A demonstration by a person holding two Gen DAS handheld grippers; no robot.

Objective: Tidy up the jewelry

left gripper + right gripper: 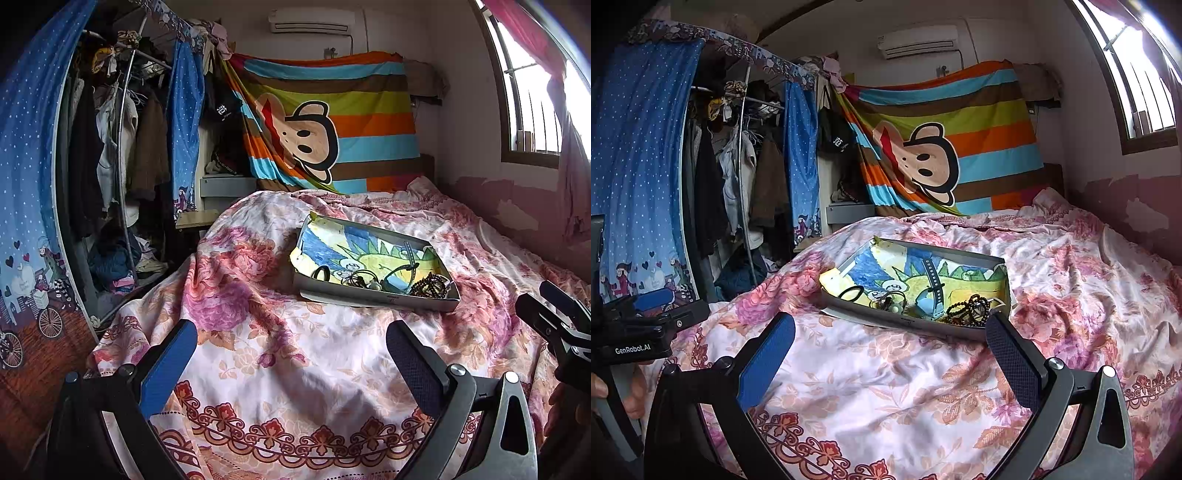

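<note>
The left gripper (291,347) hangs over the near end of the bed with its blue-padded fingers (168,365) spread wide and nothing between them; the right gripper (890,339) does the same beside it, fingers parted and bare, its right fingertip just short of the near corner of the shallow box (912,325). Below both lies a rumpled floral quilt (295,369), pink and mauve blooms on white with a red scrolled border along the near edge. The box (373,299) sits on the quilt a little beyond the grippers, lined with a child's crayon drawing in blue, yellow and green. The jewelry is heaped at its near side: a dark beaded bracelet (967,306) in the right corner, a black hair tie (851,291) to the left, a perforated watch strap (932,280) laid across the middle, and a tangle of small pieces between that cannot be made out. Behind the bed a striped cloth with a cartoon monkey face (321,122) covers the wall, an air conditioner (310,22) above it. An open wardrobe with blue dotted curtains (26,166) stands to the left, a barred window (528,99) to the right. A hand (613,395) grips the left gripper's handle at the right wrist view's left edge.
</note>
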